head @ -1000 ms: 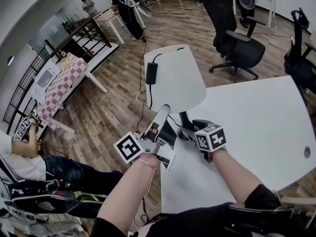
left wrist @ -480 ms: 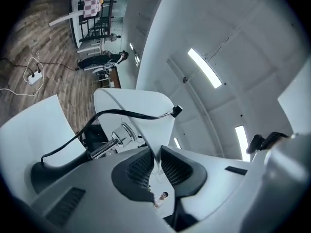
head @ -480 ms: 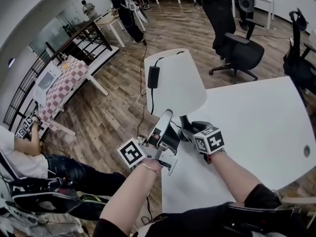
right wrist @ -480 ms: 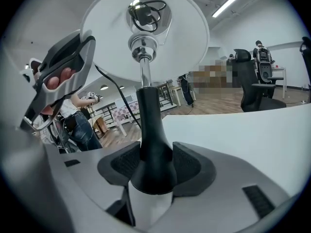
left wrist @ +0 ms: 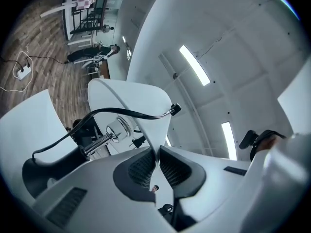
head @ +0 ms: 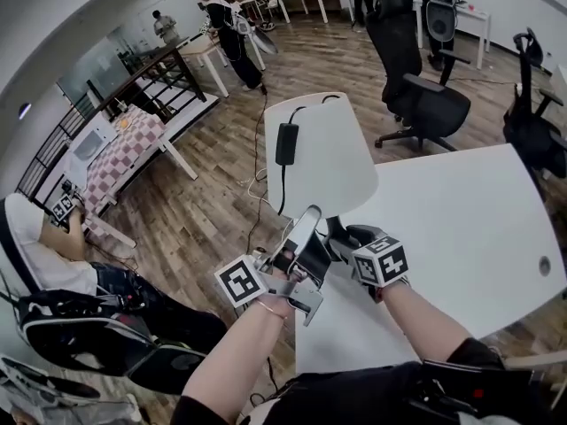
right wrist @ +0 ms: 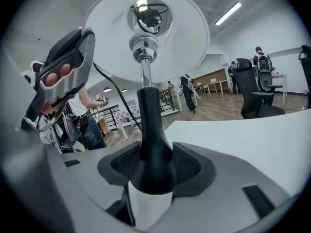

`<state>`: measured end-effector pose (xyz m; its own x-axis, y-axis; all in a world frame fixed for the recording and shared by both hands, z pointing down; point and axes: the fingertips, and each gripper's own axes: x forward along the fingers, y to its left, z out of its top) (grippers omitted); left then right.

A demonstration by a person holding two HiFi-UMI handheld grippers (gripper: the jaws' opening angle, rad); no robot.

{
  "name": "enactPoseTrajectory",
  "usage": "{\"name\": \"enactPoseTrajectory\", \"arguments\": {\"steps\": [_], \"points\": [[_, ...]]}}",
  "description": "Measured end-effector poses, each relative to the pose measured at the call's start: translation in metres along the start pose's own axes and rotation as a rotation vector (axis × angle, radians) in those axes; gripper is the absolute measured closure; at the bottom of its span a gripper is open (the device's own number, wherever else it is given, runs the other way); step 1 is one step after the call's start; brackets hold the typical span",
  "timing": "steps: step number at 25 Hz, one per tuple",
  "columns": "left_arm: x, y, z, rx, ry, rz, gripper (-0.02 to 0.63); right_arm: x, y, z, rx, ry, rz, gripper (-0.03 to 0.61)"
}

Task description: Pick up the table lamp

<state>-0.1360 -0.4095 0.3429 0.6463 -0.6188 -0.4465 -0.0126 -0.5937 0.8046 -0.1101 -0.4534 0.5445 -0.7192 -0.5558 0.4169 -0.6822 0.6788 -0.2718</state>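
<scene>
The table lamp [head: 323, 153], the left gripper [head: 310, 215] and the right gripper [head: 344, 235] sit slightly lower and further right in the head view than a second ago. The left gripper's jaws are closing on the lower rim of the shade [left wrist: 131, 101]. At the frame's top the standing person [head: 221, 20] now shows fully. At the left edge the seated person [head: 49, 255] sits higher.

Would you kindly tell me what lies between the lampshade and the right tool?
The lamp's chrome rod and black stem, seen in the right gripper view.
</scene>
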Motion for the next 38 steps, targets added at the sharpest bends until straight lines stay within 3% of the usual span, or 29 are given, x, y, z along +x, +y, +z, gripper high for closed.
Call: {"name": "enactPoseTrajectory", "arguments": {"steps": [9, 20, 27, 38], "points": [[-0.025, -0.096, -0.039, 0.008, 0.032, -0.115, 0.584, -0.085, 0.059, 0.0, -0.016, -0.079, -0.063, 0.362], [-0.117, -0.199, -0.104, -0.018, 0.124, -0.221, 0.592, -0.178, 0.173, -0.063, 0.0, -0.122, -0.112, 0.364], [-0.175, -0.261, -0.168, -0.016, 0.211, -0.259, 0.594, -0.235, 0.24, -0.112, 0.05, -0.152, -0.133, 0.364], [-0.235, -0.337, -0.227, -0.026, 0.281, -0.391, 0.595, -0.306, 0.301, -0.146, 0.052, -0.178, -0.224, 0.362]]}}
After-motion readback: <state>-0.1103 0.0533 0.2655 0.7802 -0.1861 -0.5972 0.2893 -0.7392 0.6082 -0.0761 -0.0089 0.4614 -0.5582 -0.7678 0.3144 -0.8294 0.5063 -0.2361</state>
